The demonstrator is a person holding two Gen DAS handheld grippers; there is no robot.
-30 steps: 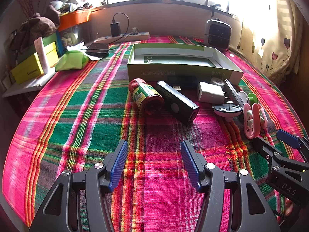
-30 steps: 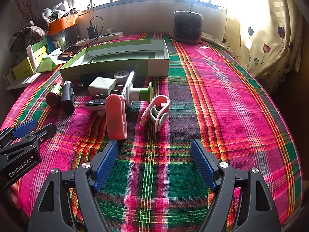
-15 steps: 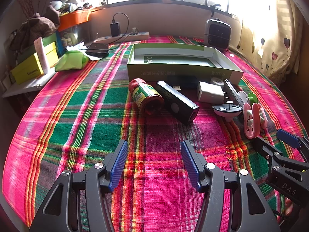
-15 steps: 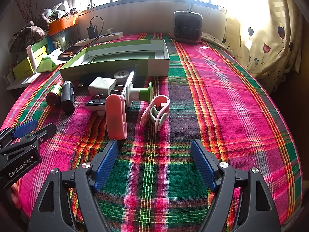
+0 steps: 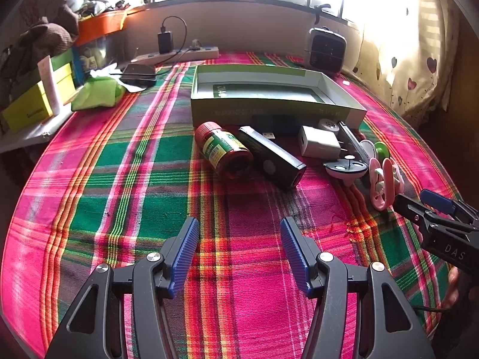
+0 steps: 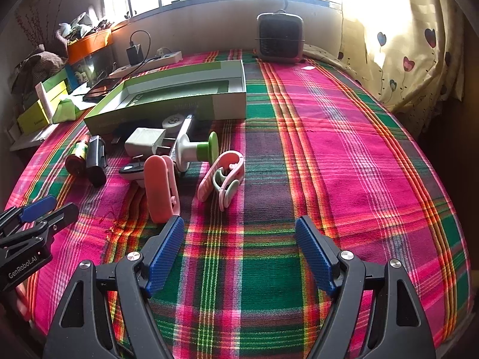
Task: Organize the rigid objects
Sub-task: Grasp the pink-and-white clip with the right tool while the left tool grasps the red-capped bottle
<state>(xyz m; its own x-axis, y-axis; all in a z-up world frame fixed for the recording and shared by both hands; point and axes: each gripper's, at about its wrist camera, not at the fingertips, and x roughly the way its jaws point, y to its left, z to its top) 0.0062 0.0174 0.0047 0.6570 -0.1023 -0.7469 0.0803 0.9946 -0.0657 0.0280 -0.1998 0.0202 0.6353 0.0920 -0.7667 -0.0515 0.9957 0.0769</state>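
An open green box [image 5: 278,106] [image 6: 167,101] lies on the plaid cloth. In front of it sit a red-capped bottle [image 5: 223,148] [image 6: 77,157], a black block [image 5: 271,157] [image 6: 96,160], a white charger [image 5: 318,142] [image 6: 145,140], a pink clip [image 5: 384,181] [image 6: 160,187] and a second pink clip [image 6: 223,179]. A white-and-green roller [image 6: 197,149] lies between them. My left gripper [image 5: 239,252] hovers open short of the bottle and block. Near the cloth's front, my right gripper [image 6: 239,254] is open and empty, just behind the pink clips.
A grey fan heater [image 6: 280,42] stands at the back by the window. A power strip with a charger [image 5: 176,52], a phone [image 5: 137,73], yellow and green boxes [image 5: 36,101] and an orange tray [image 5: 100,27] crowd the left shelf. A heart-print curtain [image 6: 401,56] hangs right.
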